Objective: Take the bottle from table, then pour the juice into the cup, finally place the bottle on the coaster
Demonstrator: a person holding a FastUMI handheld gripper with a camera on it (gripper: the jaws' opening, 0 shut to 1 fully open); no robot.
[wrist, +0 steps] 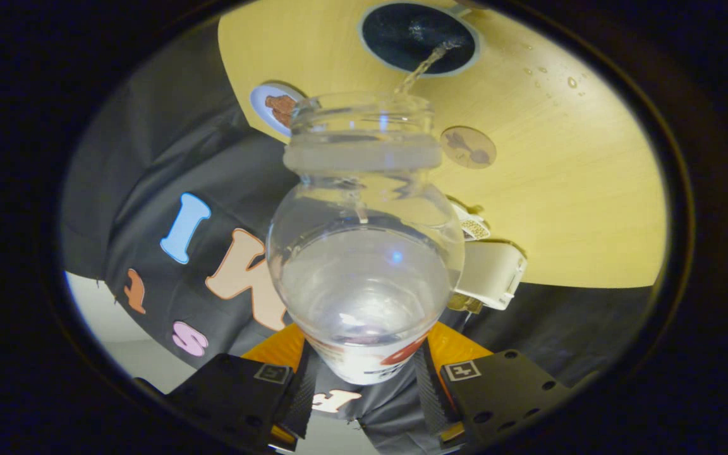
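The pale wooden round table (560, 208) lay beyond the tipped clear round-bellied plastic bottle (364, 253), which the gripper (364, 385) held with both fingers pressed against its labelled base. A thin stream ran from its open mouth into the dark round cup (395, 31), while 2 small round coasters (468, 146) sat on the table beside the neck, 1 each side.

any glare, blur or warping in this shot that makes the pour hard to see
Gripper view: fisheye bends the table edge into a curve; small highlights glint on the clear bottle, which the claw is shut on; its liquid smears the wall behind; the thin stream into the dark cup is faint but visible; droplets gleam on the wood.
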